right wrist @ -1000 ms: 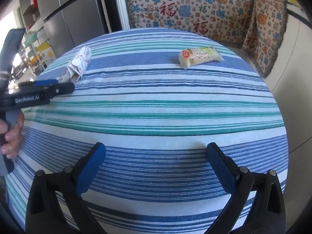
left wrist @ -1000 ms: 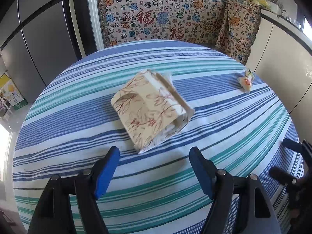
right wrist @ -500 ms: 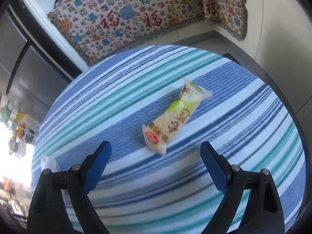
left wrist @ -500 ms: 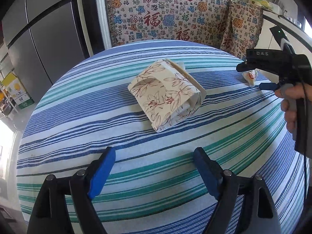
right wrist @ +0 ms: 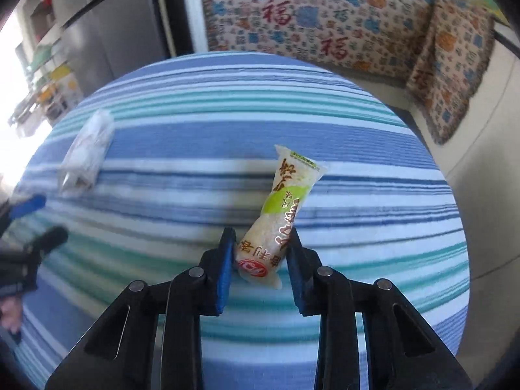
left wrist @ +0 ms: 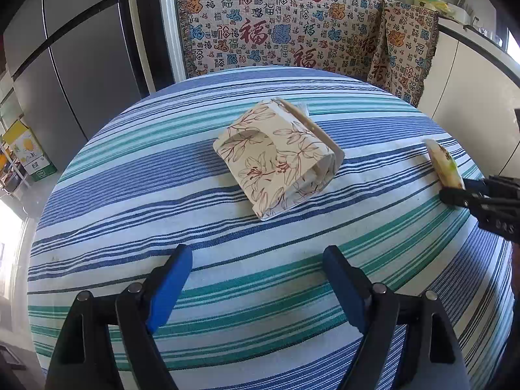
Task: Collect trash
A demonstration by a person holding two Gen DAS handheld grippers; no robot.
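Hovering with jaws spread wide and empty, the left gripper [left wrist: 256, 279] faces the floral bag [left wrist: 278, 159] lying mid-desk [left wrist: 130, 175]; it should steady that bag's mouth. From the right wrist, the right gripper [right wrist: 260, 260] has its jaws closed on the snack wrapper [right wrist: 279, 217], right of the bag, so squeeze lightly and lift straight.

My right gripper [right wrist: 260, 253] has its blue pads pressed on the near end of the snack wrapper [right wrist: 282, 214], which angles up and away over the striped tablecloth [right wrist: 373, 195]. Left of the wrapper, well apart, a crumpled white bag [right wrist: 86, 156] lies on the cloth. My left gripper [right wrist: 29, 224] shows blurred at the left edge.
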